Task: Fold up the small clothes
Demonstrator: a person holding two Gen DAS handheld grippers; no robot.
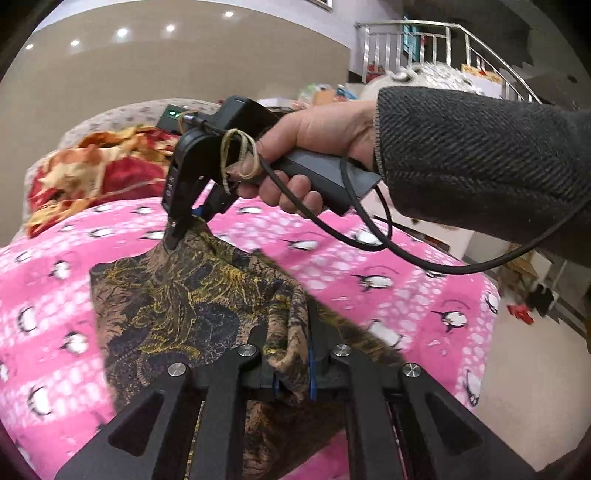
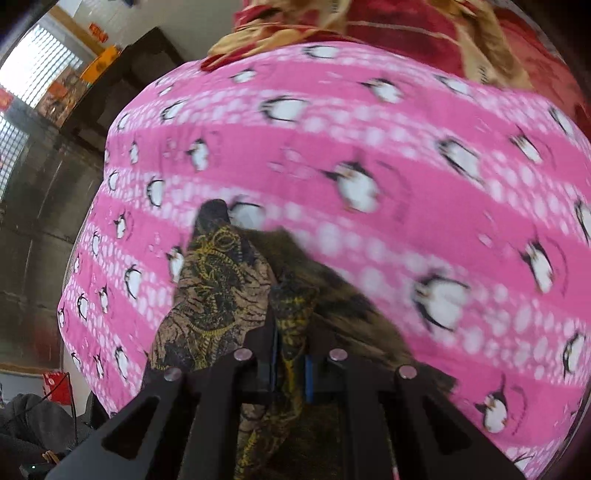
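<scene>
A small brown garment (image 1: pixel 177 306) with a yellow and dark pattern hangs stretched over a pink penguin blanket (image 1: pixel 369 266). My left gripper (image 1: pixel 293 373) is shut on one edge of it, close to the camera. My right gripper (image 1: pixel 184 227), held by a hand in a grey sleeve, is shut on the far corner and lifts it. In the right wrist view the right gripper (image 2: pixel 291 369) pinches a bunched fold of the garment (image 2: pixel 218 288), which hangs down over the blanket (image 2: pixel 369 147).
A red and gold quilt (image 1: pixel 92 173) lies bunched at the blanket's far side, also in the right wrist view (image 2: pixel 406 22). A black cable (image 1: pixel 406 254) loops from the right gripper's handle. A stair railing (image 1: pixel 443 40) stands behind. Floor lies to the right.
</scene>
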